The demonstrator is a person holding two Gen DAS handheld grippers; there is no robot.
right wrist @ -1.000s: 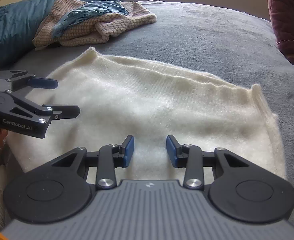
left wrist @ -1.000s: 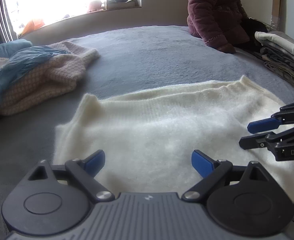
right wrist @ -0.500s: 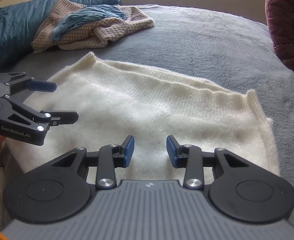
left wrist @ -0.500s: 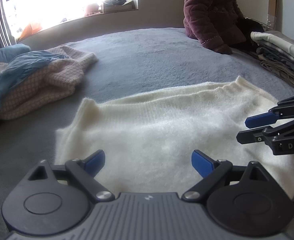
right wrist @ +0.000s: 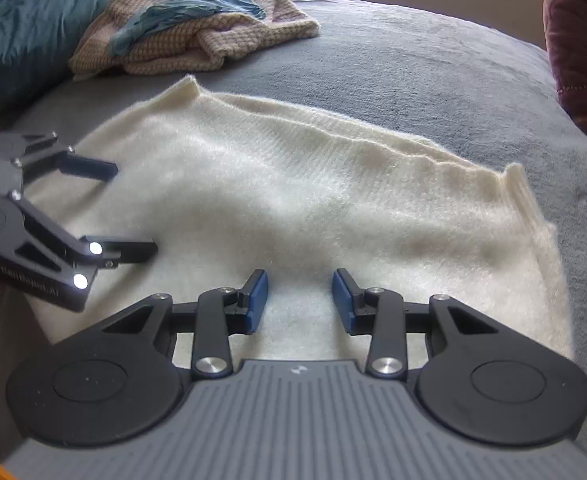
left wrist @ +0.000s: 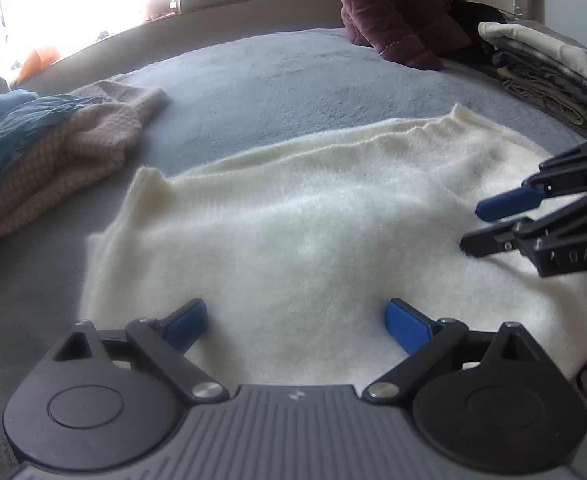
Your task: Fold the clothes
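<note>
A cream fuzzy sweater (left wrist: 293, 216) lies spread flat on the grey bed; it also shows in the right wrist view (right wrist: 293, 200). My left gripper (left wrist: 297, 316) is open and empty, low over the sweater's near left part. My right gripper (right wrist: 299, 292) is open and empty, low over the near right part. Each gripper shows in the other's view, the right one (left wrist: 473, 224) at the right and the left one (right wrist: 133, 208) at the left, both over the sweater.
A pink knit garment with a blue cloth (left wrist: 53, 140) lies heaped at the far left of the grey bed cover (left wrist: 273, 72). A stack of folded clothes (left wrist: 545, 68) sits at the far right. A person in a maroon jacket (left wrist: 397, 4) is at the far edge.
Both grippers have moved a little forward and lower over the sweater. Both stay open and hold nothing. The sweater has not moved.
</note>
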